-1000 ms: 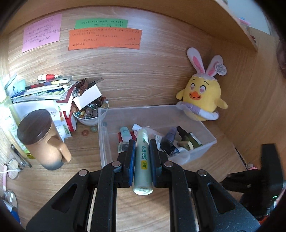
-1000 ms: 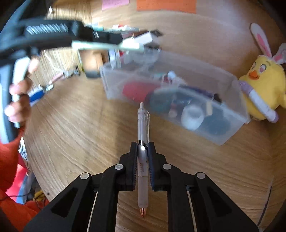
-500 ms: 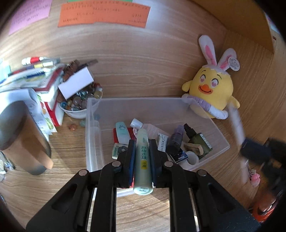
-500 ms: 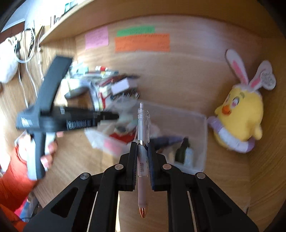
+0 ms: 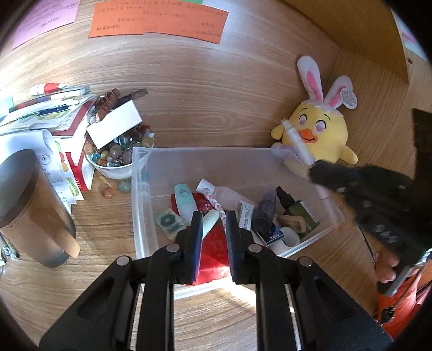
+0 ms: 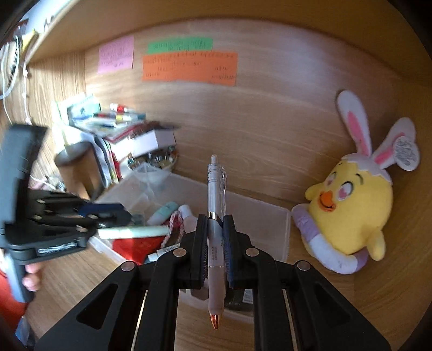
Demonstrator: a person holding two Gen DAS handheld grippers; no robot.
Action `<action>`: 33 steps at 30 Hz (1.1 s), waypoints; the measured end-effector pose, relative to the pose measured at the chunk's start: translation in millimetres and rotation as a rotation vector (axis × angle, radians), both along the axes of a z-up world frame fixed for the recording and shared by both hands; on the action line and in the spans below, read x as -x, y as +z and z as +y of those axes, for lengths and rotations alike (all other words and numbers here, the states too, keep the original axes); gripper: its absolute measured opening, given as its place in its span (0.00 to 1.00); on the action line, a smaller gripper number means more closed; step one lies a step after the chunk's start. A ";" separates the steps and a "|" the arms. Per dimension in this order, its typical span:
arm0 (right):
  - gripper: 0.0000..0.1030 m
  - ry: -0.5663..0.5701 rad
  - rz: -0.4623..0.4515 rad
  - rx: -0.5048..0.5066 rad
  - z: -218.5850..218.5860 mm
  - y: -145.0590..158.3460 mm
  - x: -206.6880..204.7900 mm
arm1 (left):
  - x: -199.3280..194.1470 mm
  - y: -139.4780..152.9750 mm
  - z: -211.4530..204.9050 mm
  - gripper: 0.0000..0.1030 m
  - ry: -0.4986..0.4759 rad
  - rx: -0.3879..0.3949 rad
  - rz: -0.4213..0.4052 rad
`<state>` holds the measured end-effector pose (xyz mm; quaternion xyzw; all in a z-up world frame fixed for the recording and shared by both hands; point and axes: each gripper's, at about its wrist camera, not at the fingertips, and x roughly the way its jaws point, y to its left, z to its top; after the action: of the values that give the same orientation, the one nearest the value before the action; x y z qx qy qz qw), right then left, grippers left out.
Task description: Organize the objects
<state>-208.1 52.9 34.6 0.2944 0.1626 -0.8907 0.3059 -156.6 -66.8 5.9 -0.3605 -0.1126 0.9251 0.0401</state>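
Not much you can actually read here. The only clear one is "Max", white letters on a small blue box (image 5: 274,237) at the near right of the clear bin (image 5: 140,189). The orange note (image 5: 159,20) and pink note (image 5: 46,19) on the far wooden wall have handwriting, too small to make out; same for the green note (image 6: 180,44). The pen (image 6: 216,235) has tiny print on its barrel, unreadable. The red packet (image 5: 216,251) has faint markings, illegible.
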 end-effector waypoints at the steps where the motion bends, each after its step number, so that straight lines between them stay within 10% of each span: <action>1: 0.10 0.002 -0.007 -0.012 -4.6 -4.5 2.4 | -1.3 0.5 -1.0 0.15 0.000 -0.005 0.002; 12: 0.10 0.059 -0.138 -0.067 -28.9 -41.1 12.6 | -6.5 3.4 0.9 0.27 -0.001 0.025 0.022; 25: 0.24 0.064 -0.095 0.009 3.6 -15.6 -21.3 | -19.8 16.7 13.7 0.30 0.023 0.106 0.065; 33: 0.72 0.049 -0.005 0.058 25.2 -0.1 -53.9 | -45.3 26.9 27.7 0.72 0.049 0.143 0.120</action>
<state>-154.1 78.1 34.5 0.2834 0.1430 -0.8865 0.3366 -111.3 -39.0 32.8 -0.3037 -0.0522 0.9513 -0.0018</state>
